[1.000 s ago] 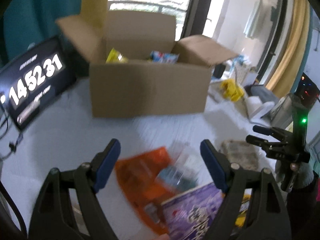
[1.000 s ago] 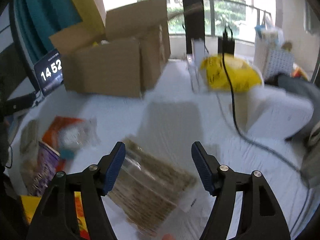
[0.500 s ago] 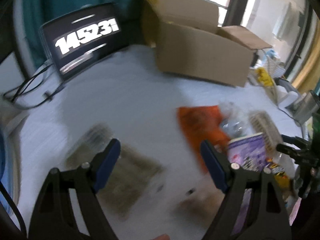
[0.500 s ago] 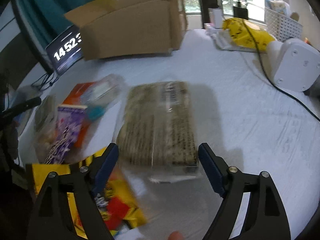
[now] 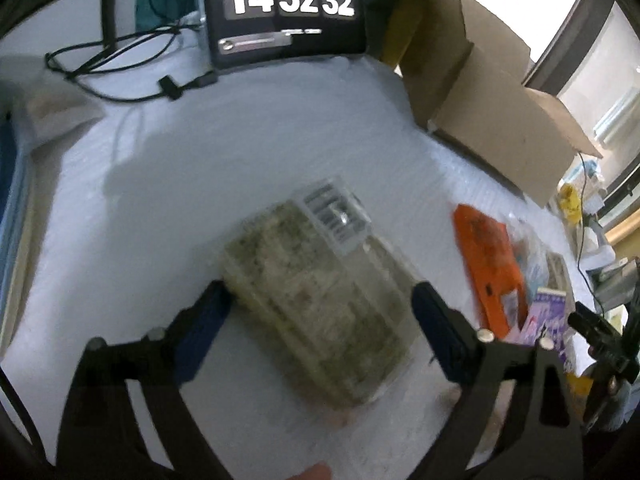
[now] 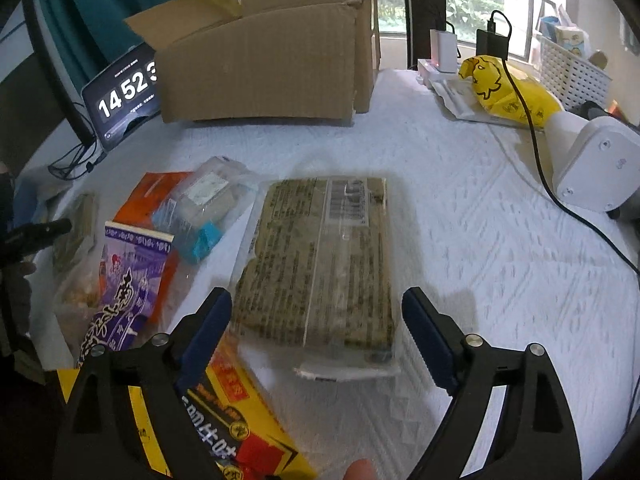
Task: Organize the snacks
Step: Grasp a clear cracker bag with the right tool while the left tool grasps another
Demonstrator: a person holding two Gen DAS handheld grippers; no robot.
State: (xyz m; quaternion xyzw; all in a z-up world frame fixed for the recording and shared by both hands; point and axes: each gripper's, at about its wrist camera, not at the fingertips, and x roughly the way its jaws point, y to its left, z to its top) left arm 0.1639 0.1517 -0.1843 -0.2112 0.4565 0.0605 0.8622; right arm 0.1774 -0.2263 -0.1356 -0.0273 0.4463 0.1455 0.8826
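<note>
In the left wrist view a small clear packet of green-brown snack with a barcode label lies on the white cloth. My left gripper straddles it, jaws opening and pads beside its edges without clamping. In the right wrist view a larger flat green packet lies between the fingers of my right gripper, whose jaws are also opening and stand clear of it. Left of it lie an orange packet, a clear bag with blue pieces, a purple packet and a yellow-red packet. The open cardboard box stands at the back.
A tablet clock with cables leans left of the box. At the right are a yellow bag, a white device with a black cable, and a white basket. White cloth covers the table.
My left gripper swung left from the orange and purple packets and sank over the small green packet. My right gripper closed in over the large green packet. Both sets of jaws widened.
</note>
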